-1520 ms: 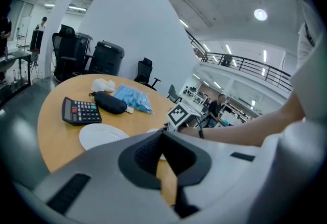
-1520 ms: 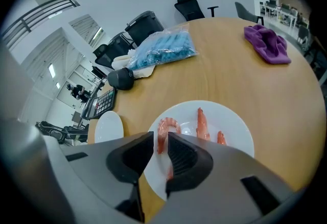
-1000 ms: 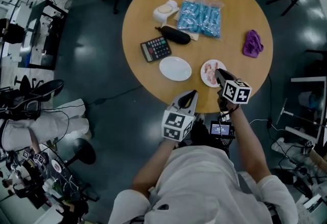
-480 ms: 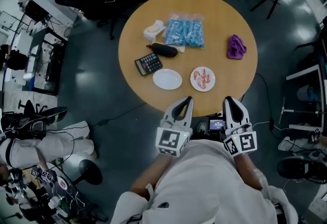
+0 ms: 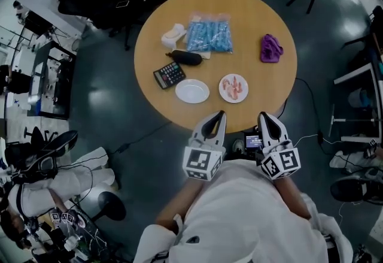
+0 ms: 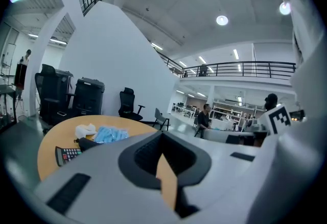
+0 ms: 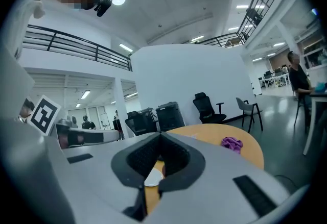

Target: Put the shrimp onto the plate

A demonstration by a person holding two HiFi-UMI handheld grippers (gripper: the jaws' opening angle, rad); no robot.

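Shrimp (image 5: 233, 84), pale pink pieces, lie on the small round white plate (image 5: 233, 100) close to the near edge of the round wooden table (image 5: 257, 22). Their long axes run roughly toward the far edge; which end leads cannot be told. Left gripper (image 5: 220, 114) and right gripper (image 5: 263, 115) hang just off that near edge, each with jaws pressed together on nothing.

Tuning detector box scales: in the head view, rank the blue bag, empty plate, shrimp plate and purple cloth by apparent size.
1. blue bag, clearly largest.
2. empty plate and shrimp plate: they look about alike, so no ranking between them.
3. purple cloth, smallest.
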